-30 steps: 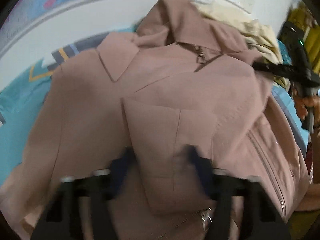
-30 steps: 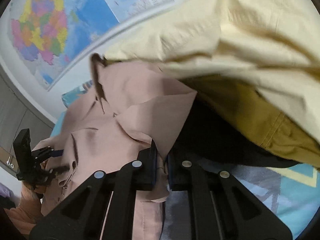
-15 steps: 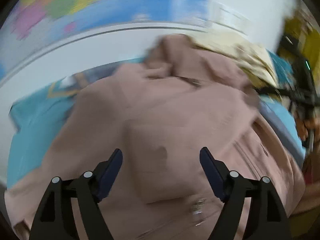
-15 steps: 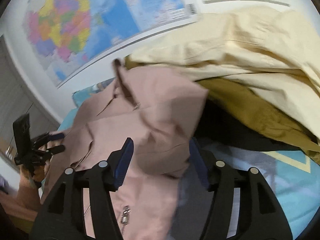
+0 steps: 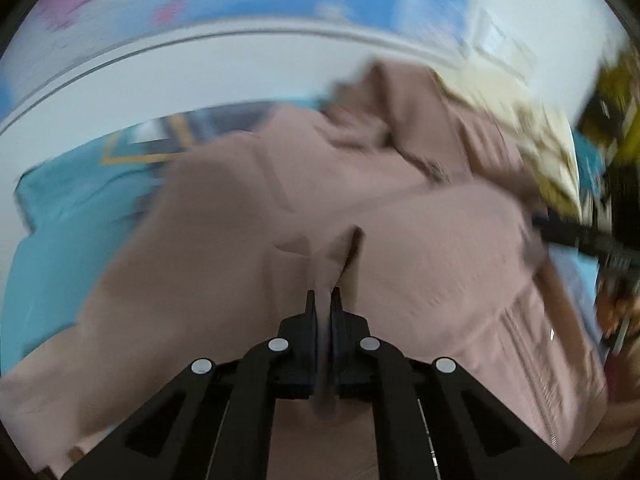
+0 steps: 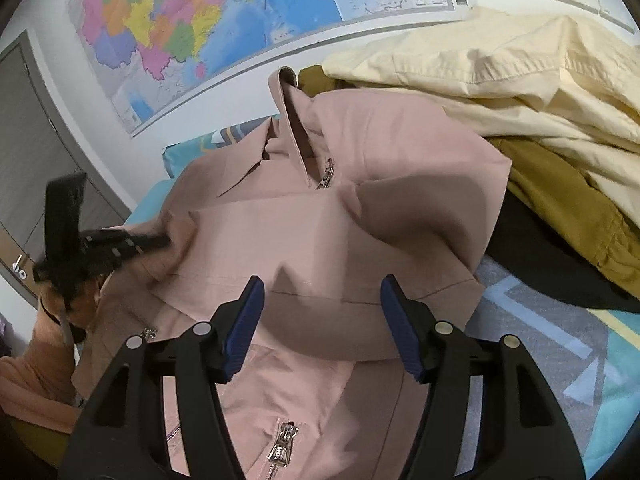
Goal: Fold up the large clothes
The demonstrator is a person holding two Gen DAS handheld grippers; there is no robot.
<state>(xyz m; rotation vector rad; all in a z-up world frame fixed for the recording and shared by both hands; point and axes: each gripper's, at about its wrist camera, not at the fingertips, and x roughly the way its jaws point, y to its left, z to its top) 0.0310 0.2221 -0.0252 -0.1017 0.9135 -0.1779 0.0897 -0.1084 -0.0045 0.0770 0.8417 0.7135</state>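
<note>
Jacket [image 6: 320, 240] fabric, dusty pink, is spreading over most of a bed with a teal patterned bedspread [image 6: 560, 344], its collar lying toward the wall and a silver zipper pull [image 6: 328, 172] showing just below the collar. A second zipper pull [image 6: 284, 446] is lying lower down, near the front edge of the bed.

The left gripper [image 5: 323, 300] has just been closing, and its jaws are now pinching a raised fold of the jacket, the cloth standing up in a ridge right between the pads. That view is blurred, so finer detail of the fold is not readable. In the right wrist view the same gripper [image 6: 160, 240] is reaching in from the left edge of the bed, its tip meeting the jacket's side, with a hand in an orange sleeve [image 6: 44, 356] behind it.

The right gripper [image 6: 322, 292] is hovering over the middle of the jacket with its blue-padded jaws standing wide apart, nothing pressed between them.

Toward the right side of the bed a cream garment [image 6: 520, 76] is lying heaped over a mustard one [image 6: 560, 200], both just beside the jacket's shoulder. On the wall behind, a coloured map [image 6: 224, 20] is hanging.
</note>
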